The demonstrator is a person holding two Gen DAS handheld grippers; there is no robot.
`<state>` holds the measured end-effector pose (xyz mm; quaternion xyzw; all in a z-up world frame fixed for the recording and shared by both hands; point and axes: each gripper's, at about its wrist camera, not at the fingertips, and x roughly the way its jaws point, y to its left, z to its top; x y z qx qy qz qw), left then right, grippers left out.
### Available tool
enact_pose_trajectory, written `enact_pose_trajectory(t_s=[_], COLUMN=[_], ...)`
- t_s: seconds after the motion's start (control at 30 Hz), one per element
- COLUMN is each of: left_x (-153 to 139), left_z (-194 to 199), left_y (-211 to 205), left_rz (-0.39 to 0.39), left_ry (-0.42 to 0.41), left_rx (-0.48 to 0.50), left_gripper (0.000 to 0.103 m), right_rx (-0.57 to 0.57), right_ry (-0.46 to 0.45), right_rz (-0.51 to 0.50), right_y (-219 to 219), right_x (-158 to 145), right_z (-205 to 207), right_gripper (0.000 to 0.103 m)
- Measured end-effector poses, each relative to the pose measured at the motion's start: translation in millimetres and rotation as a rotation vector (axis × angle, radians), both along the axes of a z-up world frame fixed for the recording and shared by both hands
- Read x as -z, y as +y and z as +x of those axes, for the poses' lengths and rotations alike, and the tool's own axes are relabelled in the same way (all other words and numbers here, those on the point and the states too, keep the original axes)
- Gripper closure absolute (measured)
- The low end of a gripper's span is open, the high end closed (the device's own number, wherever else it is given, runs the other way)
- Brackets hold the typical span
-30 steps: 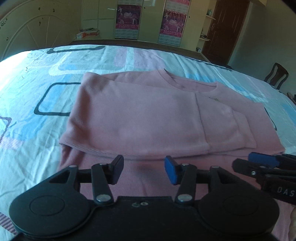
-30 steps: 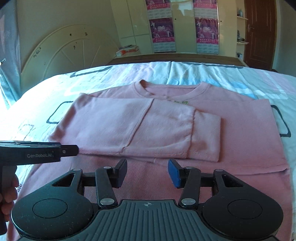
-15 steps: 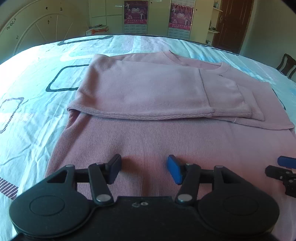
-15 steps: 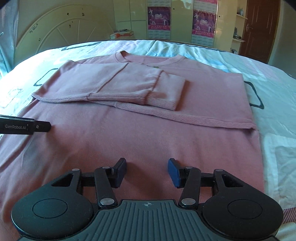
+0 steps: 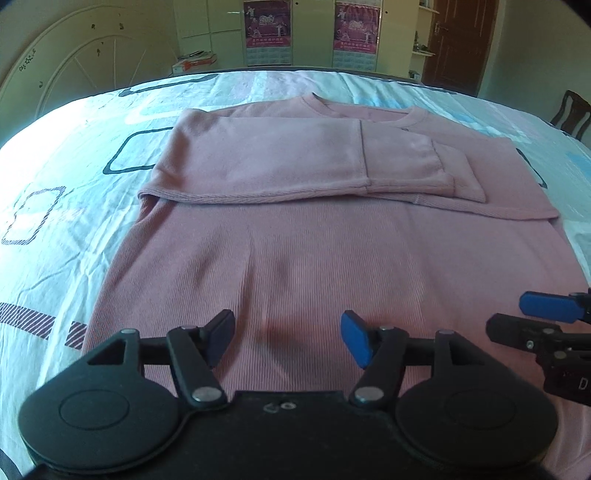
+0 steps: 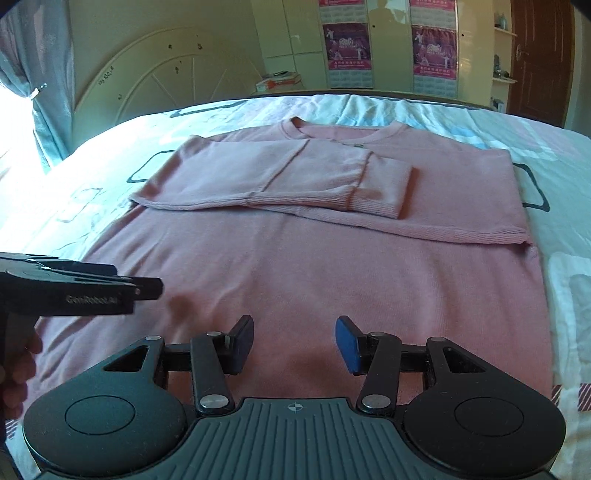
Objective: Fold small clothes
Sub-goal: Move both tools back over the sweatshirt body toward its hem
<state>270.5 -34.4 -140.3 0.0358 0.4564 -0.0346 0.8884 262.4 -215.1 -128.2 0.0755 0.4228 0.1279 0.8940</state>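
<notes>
A pink sweater (image 5: 332,251) lies flat on the bed, collar at the far end, both sleeves (image 5: 295,162) folded across the chest. It also shows in the right wrist view (image 6: 332,258), with the sleeve cuff (image 6: 384,192) on top. My left gripper (image 5: 288,338) is open and empty, just above the sweater's near hem area. My right gripper (image 6: 294,345) is open and empty over the same lower part, to the right of the left one. The right gripper also shows at the left view's right edge (image 5: 546,314), and the left gripper at the right view's left edge (image 6: 74,288).
The bed sheet (image 5: 74,206) is pale blue and white with square patterns. A white headboard (image 6: 166,85) stands at the far left, wardrobes with posters (image 5: 267,33) behind, a brown door (image 6: 535,55) and a chair (image 5: 569,114) at the right.
Both grippers have pulled back toward the sweater's lower hem and risen. More of the sweater's body now lies ahead of them. Both stayed open.
</notes>
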Motion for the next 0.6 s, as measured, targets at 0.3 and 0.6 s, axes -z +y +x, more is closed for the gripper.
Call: enact_pose_trajectory(t_s=[0.3, 0.6], left_x=[13.0, 7.7], left_z=[-21.5, -43.7], left_y=[15.7, 41.6], left_rz=[-0.011, -0.055], left_ry=[0.046, 0.060], left_rx=[0.072, 0.086], left_gripper=[0.035, 0.034], right_rx=[0.038, 0.170], right_ry=[0.059, 0.067], right_rz=[-0.047, -0.075], right_y=[34.9, 26.9], right_x=[11.7, 6.5], right_z=[-30.8, -62.3], right_gripper=[0.054, 0.054])
